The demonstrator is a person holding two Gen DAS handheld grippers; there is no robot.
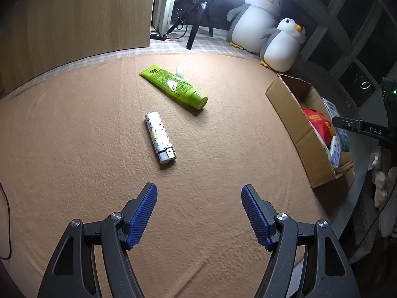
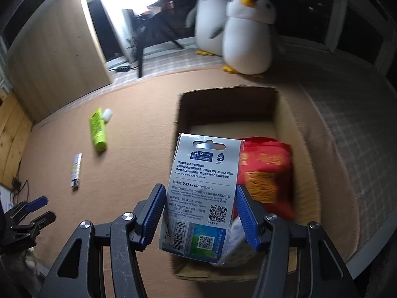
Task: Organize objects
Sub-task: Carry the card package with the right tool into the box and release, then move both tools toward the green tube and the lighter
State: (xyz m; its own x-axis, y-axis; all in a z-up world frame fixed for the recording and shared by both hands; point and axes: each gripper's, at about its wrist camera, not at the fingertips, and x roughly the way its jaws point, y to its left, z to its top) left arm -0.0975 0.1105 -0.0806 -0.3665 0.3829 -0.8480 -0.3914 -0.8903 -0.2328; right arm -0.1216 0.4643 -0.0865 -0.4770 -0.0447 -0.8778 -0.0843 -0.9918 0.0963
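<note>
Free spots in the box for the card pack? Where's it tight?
Bare floor at the far end of the cardboard box, between its back wall and the red packet. The near end is crowded: red packet, and a white packet under the card pack.

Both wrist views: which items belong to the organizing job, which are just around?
Job: cardboard box, red packet, white carded pack between the right hand-held gripper fingers, lighter, green tube.
Around: plush penguins, tripod.

Fuzzy cloth mat [image 1: 74,149]; matt cardboard box [image 2: 285,129].
</note>
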